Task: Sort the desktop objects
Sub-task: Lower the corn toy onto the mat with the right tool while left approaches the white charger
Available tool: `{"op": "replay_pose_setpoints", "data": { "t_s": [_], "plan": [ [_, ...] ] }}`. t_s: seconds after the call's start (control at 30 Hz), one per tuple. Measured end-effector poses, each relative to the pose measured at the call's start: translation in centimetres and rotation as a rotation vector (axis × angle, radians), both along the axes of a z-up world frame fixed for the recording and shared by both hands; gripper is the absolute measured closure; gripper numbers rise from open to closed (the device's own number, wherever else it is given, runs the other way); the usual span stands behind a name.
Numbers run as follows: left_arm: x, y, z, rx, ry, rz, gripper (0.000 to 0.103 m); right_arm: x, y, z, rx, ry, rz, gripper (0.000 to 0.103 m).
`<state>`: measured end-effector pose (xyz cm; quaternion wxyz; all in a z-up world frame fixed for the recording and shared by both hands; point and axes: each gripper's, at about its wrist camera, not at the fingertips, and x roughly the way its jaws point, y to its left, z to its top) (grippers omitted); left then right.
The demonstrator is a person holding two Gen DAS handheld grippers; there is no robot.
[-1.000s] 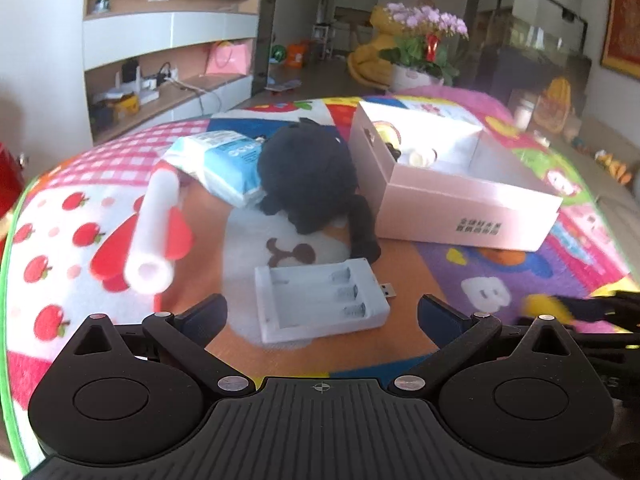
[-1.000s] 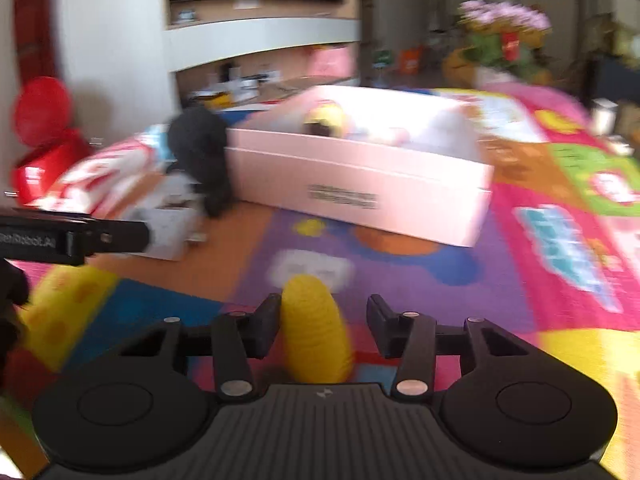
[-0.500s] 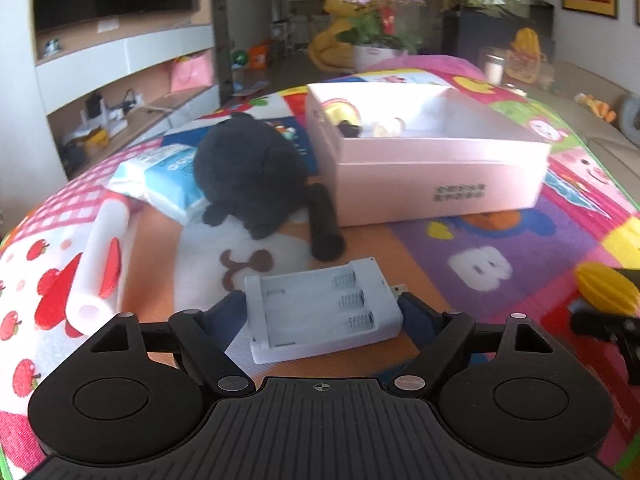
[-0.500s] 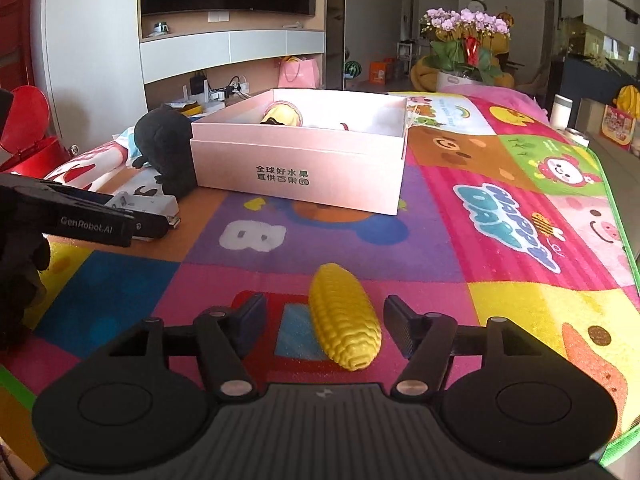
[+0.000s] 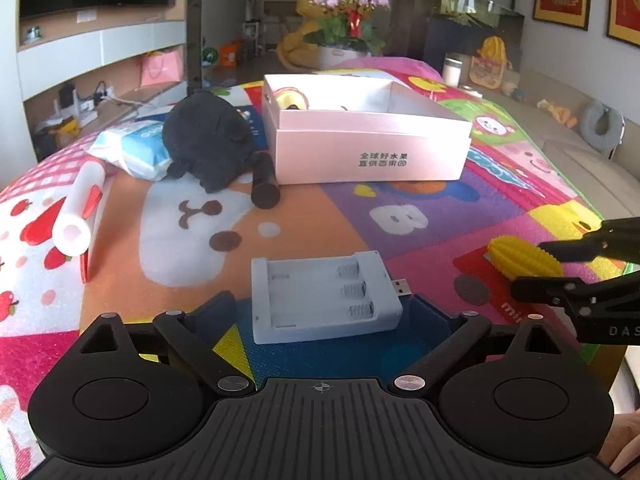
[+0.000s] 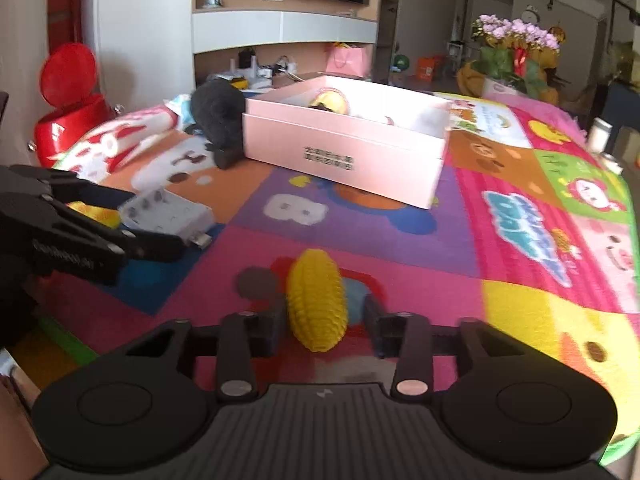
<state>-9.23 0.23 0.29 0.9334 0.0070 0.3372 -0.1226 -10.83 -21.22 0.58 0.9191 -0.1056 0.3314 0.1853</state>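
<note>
A white battery charger lies on the colourful mat between the fingers of my open left gripper; the jaws stand wide on either side, apart from it. It also shows in the right wrist view. A yellow toy corn lies between the fingers of my open right gripper, with gaps on both sides. The corn also shows in the left wrist view. An open pink box with a few items inside stands further back.
A black plush toy, a blue-white wipes pack and a white foam tube lie left of the box. A red bin stands beyond the mat's left edge. A flower pot stands behind.
Both grippers have moved in around their objects: the left around the charger, the right around the corn. The right wrist view has swung right. Neither object has left the mat.
</note>
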Motion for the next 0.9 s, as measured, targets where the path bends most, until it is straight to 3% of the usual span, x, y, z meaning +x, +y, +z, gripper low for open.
{"op": "replay_pose_setpoints", "data": {
  "t_s": [0.2,0.4,0.53,0.73,0.9],
  "plan": [
    [0.0,0.0,0.0,-0.009,0.001,-0.002,0.003,-0.2,-2.2,0.1,-0.101,-0.048,-0.083,0.048],
    [0.0,0.0,0.0,-0.01,0.001,-0.002,0.002,0.0,-3.1,-0.1,-0.072,-0.041,-0.141,0.044],
    [0.0,0.0,0.0,-0.01,0.002,-0.001,0.002,0.0,-3.3,0.1,0.021,-0.025,-0.18,0.017],
    [0.0,0.0,0.0,-0.012,0.001,-0.002,0.001,0.9,-2.2,-0.3,0.154,0.063,-0.254,0.014],
    [0.0,0.0,0.0,-0.009,0.001,-0.002,0.001,0.3,-1.0,-0.3,0.121,0.036,-0.273,0.014]
  ]
}}
